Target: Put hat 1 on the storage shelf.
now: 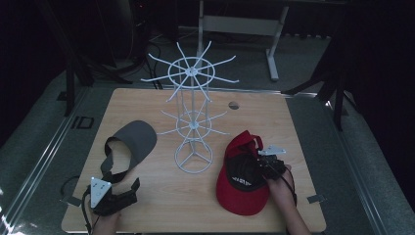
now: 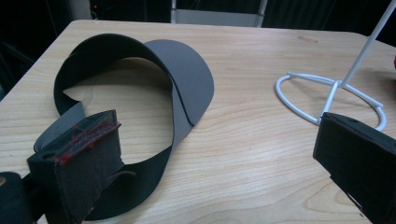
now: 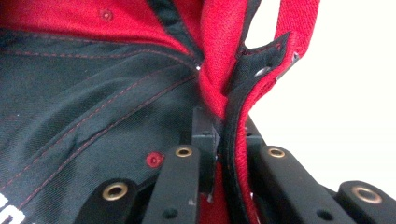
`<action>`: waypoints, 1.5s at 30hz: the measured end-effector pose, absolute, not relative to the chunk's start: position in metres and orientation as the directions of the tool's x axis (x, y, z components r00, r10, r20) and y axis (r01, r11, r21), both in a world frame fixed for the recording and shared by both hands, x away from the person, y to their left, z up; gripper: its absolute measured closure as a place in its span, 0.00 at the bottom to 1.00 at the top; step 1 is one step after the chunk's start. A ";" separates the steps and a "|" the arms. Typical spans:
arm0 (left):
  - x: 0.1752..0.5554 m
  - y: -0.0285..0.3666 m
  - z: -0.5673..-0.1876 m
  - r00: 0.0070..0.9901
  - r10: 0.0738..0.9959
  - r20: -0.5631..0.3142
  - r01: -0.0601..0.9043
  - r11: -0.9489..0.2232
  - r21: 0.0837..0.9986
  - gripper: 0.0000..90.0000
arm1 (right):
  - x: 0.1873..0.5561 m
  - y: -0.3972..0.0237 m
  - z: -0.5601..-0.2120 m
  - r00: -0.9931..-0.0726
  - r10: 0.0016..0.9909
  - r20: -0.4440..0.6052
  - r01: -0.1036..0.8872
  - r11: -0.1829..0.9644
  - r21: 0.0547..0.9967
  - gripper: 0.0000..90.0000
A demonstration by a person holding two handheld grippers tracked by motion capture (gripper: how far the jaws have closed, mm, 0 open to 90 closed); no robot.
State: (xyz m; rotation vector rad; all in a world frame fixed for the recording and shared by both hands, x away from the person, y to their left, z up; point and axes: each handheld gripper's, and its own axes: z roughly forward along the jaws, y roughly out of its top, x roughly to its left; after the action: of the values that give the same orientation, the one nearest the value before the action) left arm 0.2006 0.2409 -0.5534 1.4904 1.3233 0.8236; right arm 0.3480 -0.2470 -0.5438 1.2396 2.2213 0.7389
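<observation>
An upside-down red cap (image 1: 243, 193) with a black lining lies on the right of the table. My right gripper (image 1: 265, 164) is at its right rim. In the right gripper view the cap's red edge (image 3: 219, 51) runs between the jaws, and the right gripper (image 3: 223, 142) is shut on it. A grey visor (image 1: 140, 139) with a black band lies at the left. My left gripper (image 1: 125, 185) sits just below it, near the table's front. In the left gripper view the left gripper (image 2: 215, 161) stands wide open, its left finger (image 2: 77, 156) over the visor (image 2: 189, 77) band.
A white wire hanger rack (image 1: 193, 122) with two rings of hooks stands mid-table between the hats; its round base (image 2: 299, 100) lies right of the visor. The wooden table (image 1: 166, 215) has a small hole (image 1: 234, 105) at the back. Dark stands and a desk frame surround it.
</observation>
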 end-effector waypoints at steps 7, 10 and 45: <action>0.201 0.241 -0.554 0.192 0.976 -0.108 0.347 0.035 0.937 0.01 | 0.343 -0.256 -0.523 -0.447 0.882 -0.152 0.584 0.416 0.697 0.94; 0.201 0.241 -0.553 0.192 0.976 -0.107 0.364 0.030 0.931 0.01 | 0.339 -0.261 -0.507 -0.428 0.892 -0.145 0.559 0.387 0.733 0.94; 0.188 0.202 -0.508 0.455 0.888 -0.072 0.332 -0.093 0.939 0.01 | 0.289 -0.273 -0.380 -0.418 0.894 -0.164 0.317 0.313 0.895 0.94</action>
State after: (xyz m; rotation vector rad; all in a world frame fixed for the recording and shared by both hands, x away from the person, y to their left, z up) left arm 0.1878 0.2015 -0.5085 1.6559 1.0713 0.6624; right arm 0.2893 -0.2732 -0.3798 1.0722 1.8993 1.0783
